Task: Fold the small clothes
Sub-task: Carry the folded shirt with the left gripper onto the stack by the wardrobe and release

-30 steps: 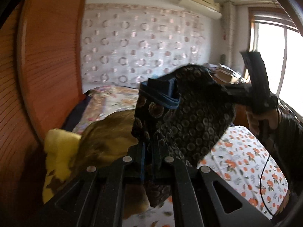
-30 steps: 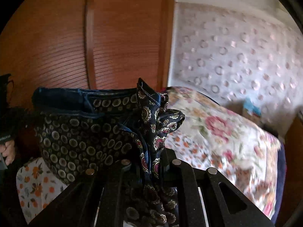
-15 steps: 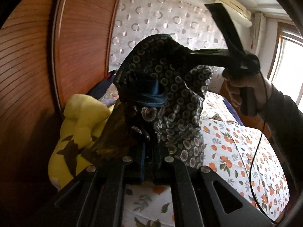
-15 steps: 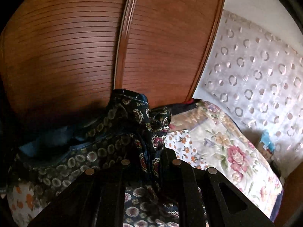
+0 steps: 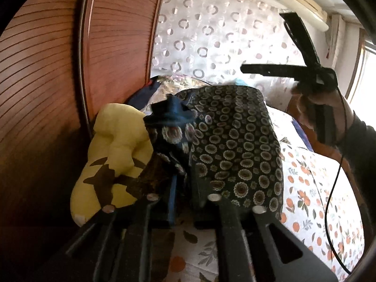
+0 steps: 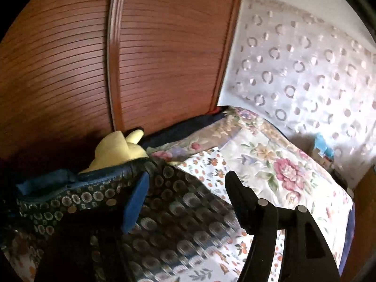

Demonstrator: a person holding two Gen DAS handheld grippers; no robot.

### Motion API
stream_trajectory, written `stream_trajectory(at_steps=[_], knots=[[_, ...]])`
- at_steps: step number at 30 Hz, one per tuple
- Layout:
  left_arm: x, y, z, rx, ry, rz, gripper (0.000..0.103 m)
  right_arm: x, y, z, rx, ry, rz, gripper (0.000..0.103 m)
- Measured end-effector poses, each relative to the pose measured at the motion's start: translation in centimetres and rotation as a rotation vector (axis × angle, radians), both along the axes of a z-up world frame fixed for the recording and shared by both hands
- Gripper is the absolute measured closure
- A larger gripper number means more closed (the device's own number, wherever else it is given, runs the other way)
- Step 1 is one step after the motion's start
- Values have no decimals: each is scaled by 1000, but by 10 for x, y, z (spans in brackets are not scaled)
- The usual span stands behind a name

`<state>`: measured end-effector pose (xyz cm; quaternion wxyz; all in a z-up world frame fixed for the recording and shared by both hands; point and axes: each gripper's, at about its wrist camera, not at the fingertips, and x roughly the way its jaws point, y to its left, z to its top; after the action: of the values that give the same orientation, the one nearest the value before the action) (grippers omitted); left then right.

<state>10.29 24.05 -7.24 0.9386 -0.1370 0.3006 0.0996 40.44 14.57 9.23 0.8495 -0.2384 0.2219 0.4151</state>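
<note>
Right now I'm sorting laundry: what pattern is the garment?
Dark garment with pale ring-like medallions, blue trim; clearest from the left wrist.

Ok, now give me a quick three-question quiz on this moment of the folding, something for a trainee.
1. True or false: the right claw is clamped on the patterned garment.
2. What sits beside the garment, against the wooden wardrobe? A) a yellow plush toy B) a laundry basket C) a pair of shoes
3. Fill in: the garment's free side rests on the flower-print ____.

Key: 1 false, its fingers are wide apart and above the cloth. 2 A. 3 bed.
</note>
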Motion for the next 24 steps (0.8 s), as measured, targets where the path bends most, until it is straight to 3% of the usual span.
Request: stream_trajectory(at_steps=[1, 3, 4, 7, 11, 15, 24], knots=[[-1, 1, 2, 2, -4, 1, 61, -10, 0, -8, 2, 19, 15, 34], [-7, 1, 6, 10, -23, 0, 51, -18, 1, -24, 8, 61, 49, 34], [-10, -1, 10, 28, -29, 4, 40, -22, -1, -34, 4, 79, 65, 34], [-17, -8, 20, 69, -51, 14, 26, -34, -3, -59, -19, 125, 98, 34], [-20, -20, 30, 92, -62, -10, 23, -33, -1, -88, -61, 156, 51, 34], [-22, -34, 36, 111, -70, -38, 22, -37, -10, -79, -2, 172, 16, 34], [-28, -76, 49, 127, -80, -103, 22, -121, -112, -52, 107, 96, -72, 34]])
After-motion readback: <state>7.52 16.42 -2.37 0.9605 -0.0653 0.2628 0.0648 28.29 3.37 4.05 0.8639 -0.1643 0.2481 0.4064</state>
